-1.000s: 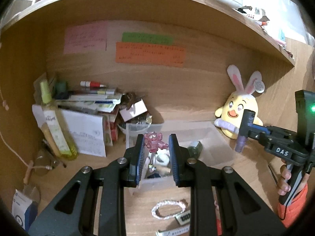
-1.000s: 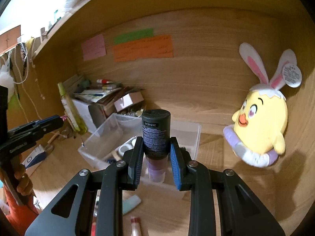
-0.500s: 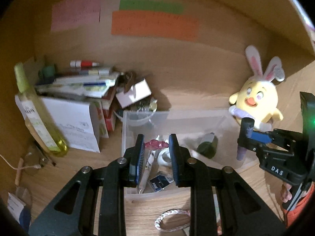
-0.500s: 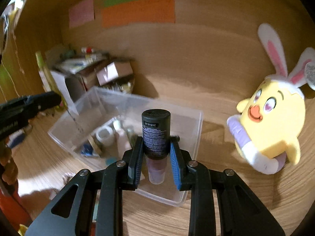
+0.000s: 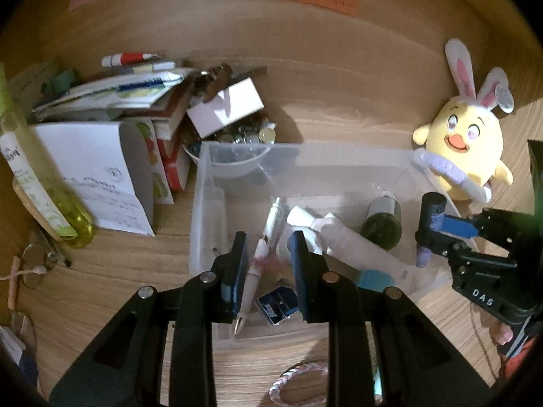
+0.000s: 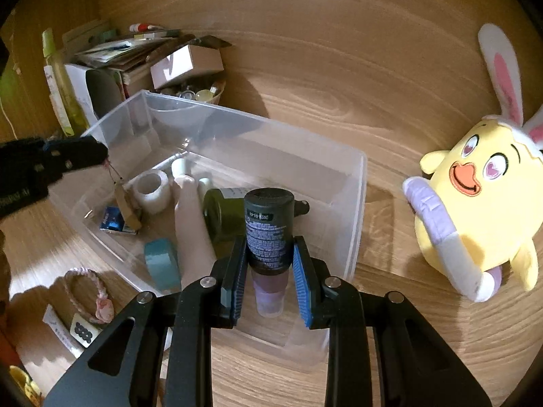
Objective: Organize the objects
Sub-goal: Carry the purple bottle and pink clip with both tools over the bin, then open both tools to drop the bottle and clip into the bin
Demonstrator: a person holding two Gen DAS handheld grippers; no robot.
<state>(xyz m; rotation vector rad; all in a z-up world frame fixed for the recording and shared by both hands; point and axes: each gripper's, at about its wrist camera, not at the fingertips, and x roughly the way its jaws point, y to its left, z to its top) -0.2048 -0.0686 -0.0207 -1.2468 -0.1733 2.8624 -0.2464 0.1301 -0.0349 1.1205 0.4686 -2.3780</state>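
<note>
Holding a dark-capped cosmetic tube with a pale lilac body (image 6: 268,234), the right tool (image 6: 268,268) has its blue pads pressed on the cap, and the tube hangs over the near right part of the clear plastic storage bin (image 6: 359,183), not yet set down. The left tool (image 5: 266,268), out to the right tool's left, is narrowed on a small pink charm on a thin chain (image 5: 263,264), blurred between its pads, with a tan tag dangling below it over the bin's left end.

Just beyond the right tool, the bin already holds a dark green bottle lying on its side (image 6: 220,215), a long white tube (image 6: 190,227), a white roll of tape (image 6: 151,191), a teal roll (image 6: 161,264) and a small blue packet (image 6: 113,222); a white pen (image 5: 271,227) shows ahead of the left tool. So a good share looks sorted, and two more things look close to going in.

Left outside on the wooden worktop, to the near left of the right tool, are a pink-and-white braided bracelet (image 6: 85,291) and a few small flat items I cannot make out. A yellow chick plush with rabbit ears (image 6: 475,210) sits off to the right, beside the bin.
</note>
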